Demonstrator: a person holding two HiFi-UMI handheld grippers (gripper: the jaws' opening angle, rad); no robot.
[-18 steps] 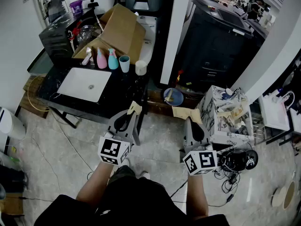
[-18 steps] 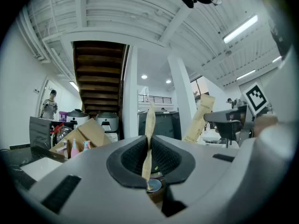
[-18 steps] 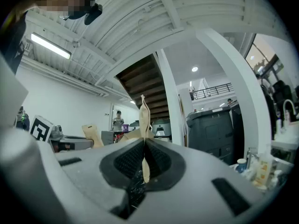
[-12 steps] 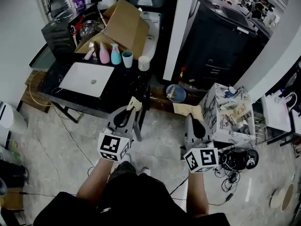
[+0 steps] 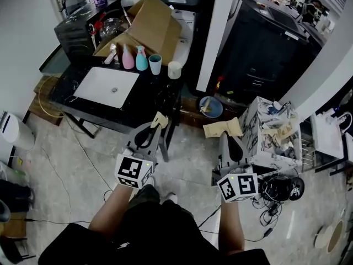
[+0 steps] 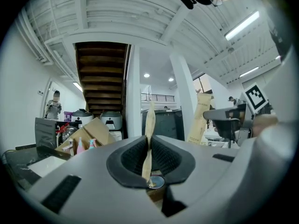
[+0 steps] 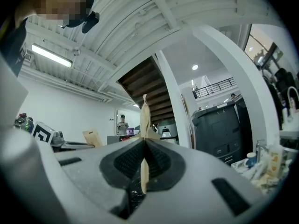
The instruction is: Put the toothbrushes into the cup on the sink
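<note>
left tongs (image 6: pixel 148 148): clamped shut on the left toothbrush pack (image 6: pixel 149 118), a flat brown-paper sleeve seen edge-on, poking out past the pads
right tongs (image 7: pixel 144 164): same deal, closed on the right toothbrush pack (image 7: pixel 144 120), also edge-on
where the packs are: both up in the air over the floor, well apart from the counter (image 5: pixel 149 101), which sits far and to the left
cups: a teal cup (image 5: pixel 155 64) and a cream cup (image 5: pixel 174 69) stand side by side at the counter's far edge, right of the sink (image 5: pixel 106 86) and the bottles (image 5: pixel 134 58)
inside the cups: too small to tell from here; nothing shows above either rim
cardboard box (image 5: pixel 148 29): flaps open just behind the cups, contents unclear
which cup: the task doesn't say, so honestly can't call it
doing it well: I'd get in close first, then tip one pack end-down, centre it over the cup mouth and only let go once the end is inside. One at a time. Those cups look light and sit close together, so a sideways nudge could topple one.
</note>
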